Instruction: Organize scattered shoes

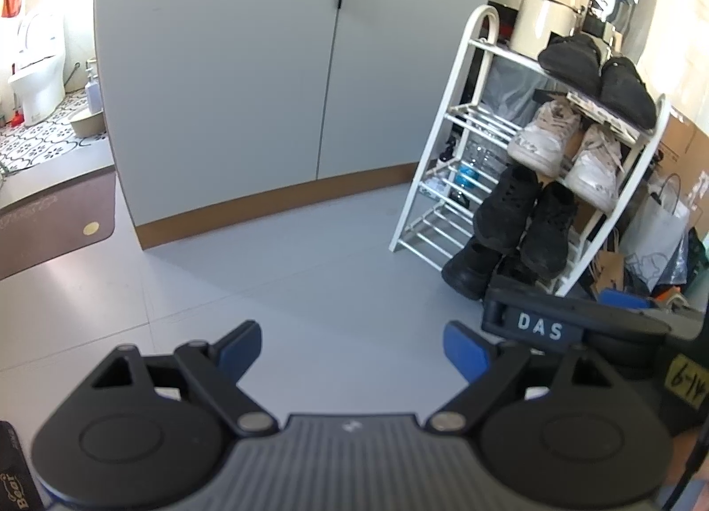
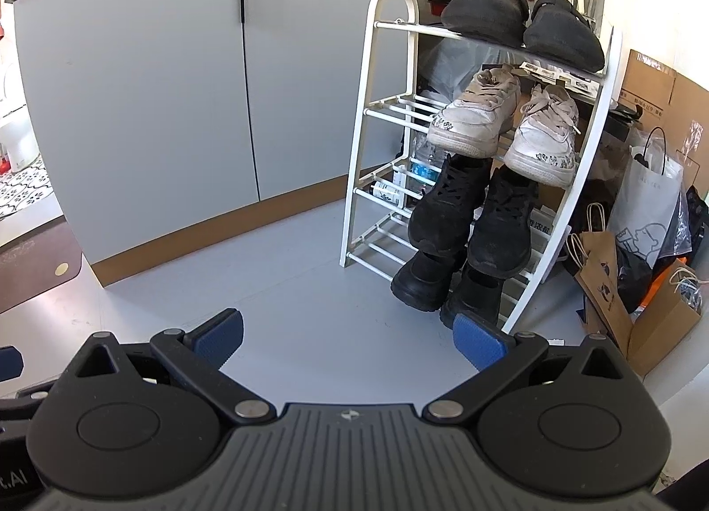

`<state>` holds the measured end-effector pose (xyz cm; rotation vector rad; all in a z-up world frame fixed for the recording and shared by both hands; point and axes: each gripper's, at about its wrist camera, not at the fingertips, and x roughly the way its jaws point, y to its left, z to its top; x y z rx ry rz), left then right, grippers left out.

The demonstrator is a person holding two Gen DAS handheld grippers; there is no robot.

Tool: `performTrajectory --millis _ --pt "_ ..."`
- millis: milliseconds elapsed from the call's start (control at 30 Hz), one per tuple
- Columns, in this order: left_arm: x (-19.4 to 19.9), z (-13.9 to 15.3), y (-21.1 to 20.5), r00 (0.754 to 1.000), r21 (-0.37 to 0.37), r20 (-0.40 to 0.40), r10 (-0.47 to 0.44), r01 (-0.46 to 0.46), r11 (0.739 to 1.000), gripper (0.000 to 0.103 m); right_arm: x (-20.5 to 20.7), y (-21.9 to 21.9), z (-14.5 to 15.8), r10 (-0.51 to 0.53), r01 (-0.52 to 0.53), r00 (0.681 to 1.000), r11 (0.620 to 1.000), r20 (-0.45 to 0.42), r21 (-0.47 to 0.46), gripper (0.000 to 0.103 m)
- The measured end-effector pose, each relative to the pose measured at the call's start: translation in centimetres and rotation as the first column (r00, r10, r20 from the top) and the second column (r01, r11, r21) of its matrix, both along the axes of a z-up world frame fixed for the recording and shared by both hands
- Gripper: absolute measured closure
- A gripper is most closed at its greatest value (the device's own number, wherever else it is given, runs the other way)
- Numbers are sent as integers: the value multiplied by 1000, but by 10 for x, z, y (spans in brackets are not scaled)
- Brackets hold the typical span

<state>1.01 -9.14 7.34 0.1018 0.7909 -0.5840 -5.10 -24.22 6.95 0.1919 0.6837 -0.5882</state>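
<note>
Shoes fill a white rack beside the grey cabinet: four pairs, eight shoes. Only the left view shows a toilet. Both grippers, left and right, hover spread and empty.

A rack stands right of the cabinet; four shoe pairs fill its shelves, bags at its right.

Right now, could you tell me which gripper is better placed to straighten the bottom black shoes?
Probably the right gripper: open, with the bottom black shoes just beyond its fingertips. The left gripper sits further left, partly blocked.
</note>
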Motion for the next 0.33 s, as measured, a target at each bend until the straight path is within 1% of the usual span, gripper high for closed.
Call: performTrajectory --millis 167,333 --pt "4 1 -1 1000 2 0 -5 5 1000 13 -1 -1 0 1 -1 1000 1000 2 2 0" --pt "2 3 -1 1000 12 18 -7 7 1000 14 1 2 -2 14 -14 1000 1000 3 1 0"
